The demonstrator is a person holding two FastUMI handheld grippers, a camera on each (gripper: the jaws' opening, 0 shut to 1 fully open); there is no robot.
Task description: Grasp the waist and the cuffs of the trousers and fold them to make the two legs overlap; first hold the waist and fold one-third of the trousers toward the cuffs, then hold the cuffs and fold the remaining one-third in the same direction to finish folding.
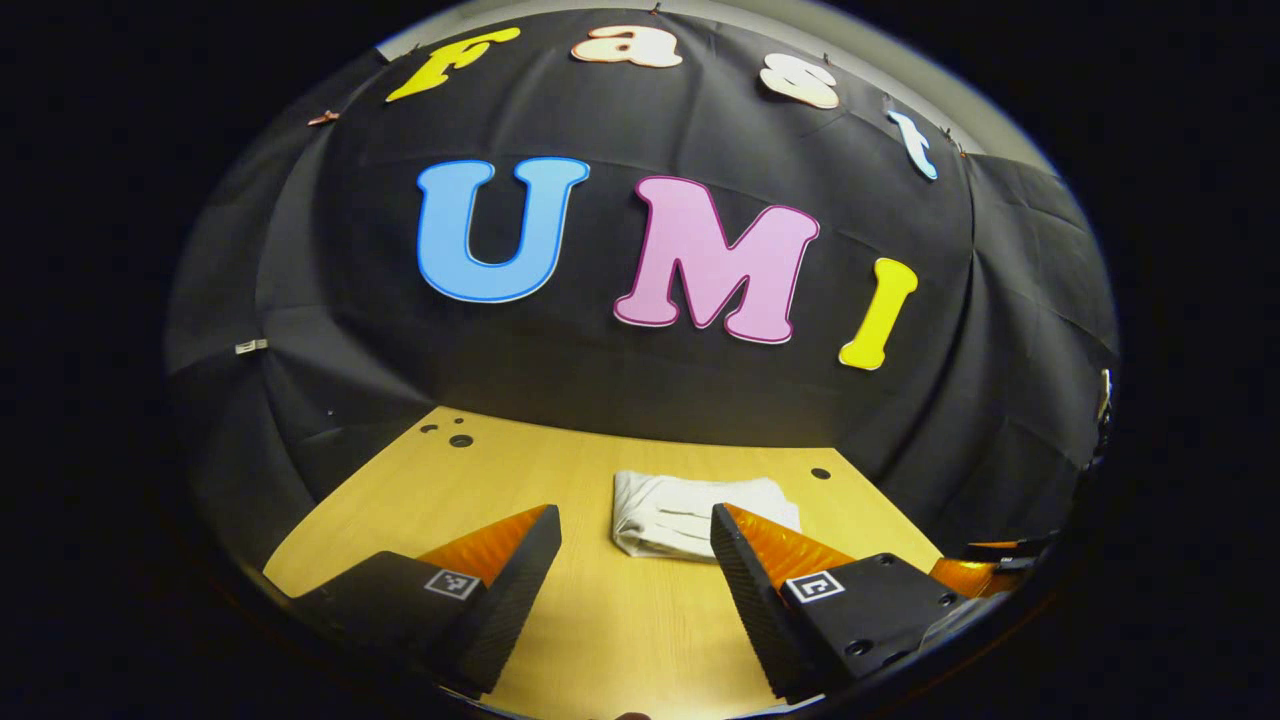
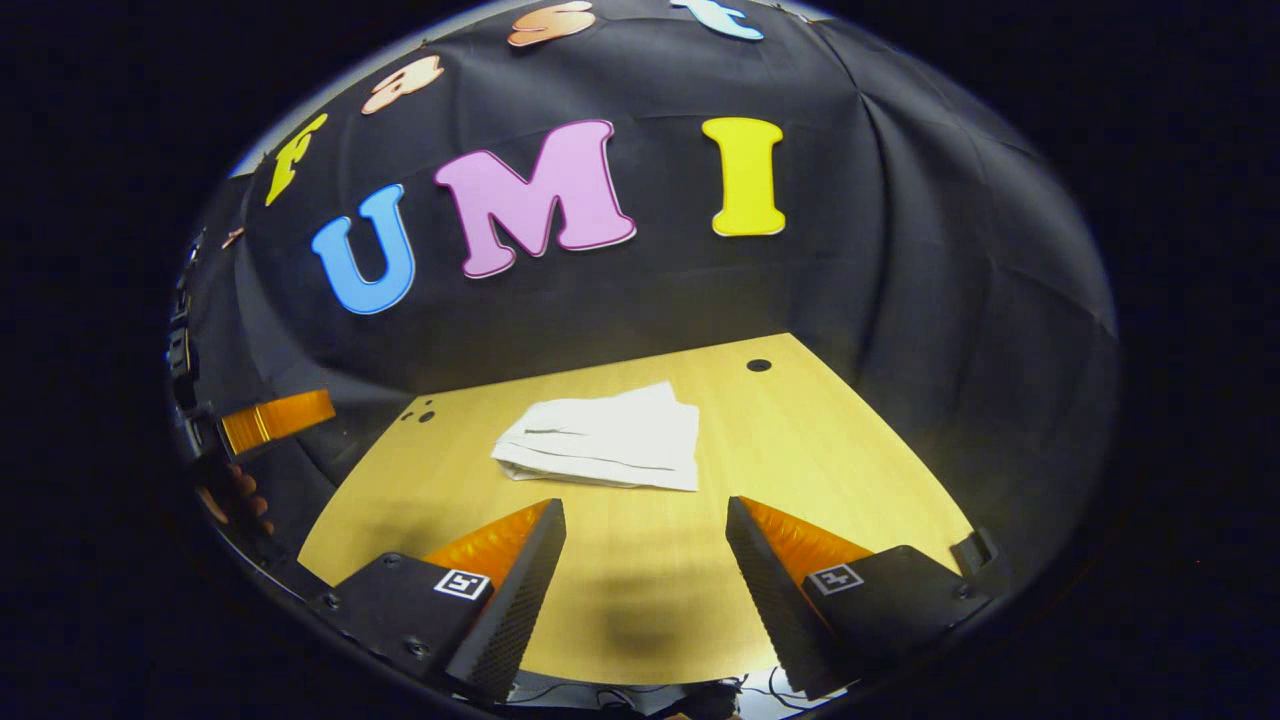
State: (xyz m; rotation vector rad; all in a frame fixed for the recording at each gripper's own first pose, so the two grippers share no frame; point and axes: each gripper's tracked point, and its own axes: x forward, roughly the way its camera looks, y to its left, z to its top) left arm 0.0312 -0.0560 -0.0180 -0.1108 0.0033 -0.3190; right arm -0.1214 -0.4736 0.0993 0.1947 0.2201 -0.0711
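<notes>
Listing what we find at this moment, item by item.

Item one: the white cloth trousers (image 1: 690,515), folded into a compact, layered rectangular bundle. They lie flat on the pale wooden table with small round holes (image 1: 600,620), toward its far half, near the black cloth wall. In the right gripper view the trousers (image 2: 605,440) show stacked edges along the near and left sides, and no loose leg or waistband trails out.

Item two: our left gripper (image 1: 635,550), jaws spread wide with nothing between them, held above the table short of the bundle. Its right finger overlaps the bundle's near corner in its own view, but we cannot tell that it touches.

Item three: our right gripper (image 2: 645,545), jaws likewise spread and empty, well back from the trousers over bare wood.

Item four: the left gripper's orange side and a few fingers of the hand (image 2: 240,500) holding it, seen at the left edge of the right gripper view.

Status: we judge the legs overlapped and both third-folds made; the task looks finished, with nothing left but perhaps squaring the bundle.
</notes>
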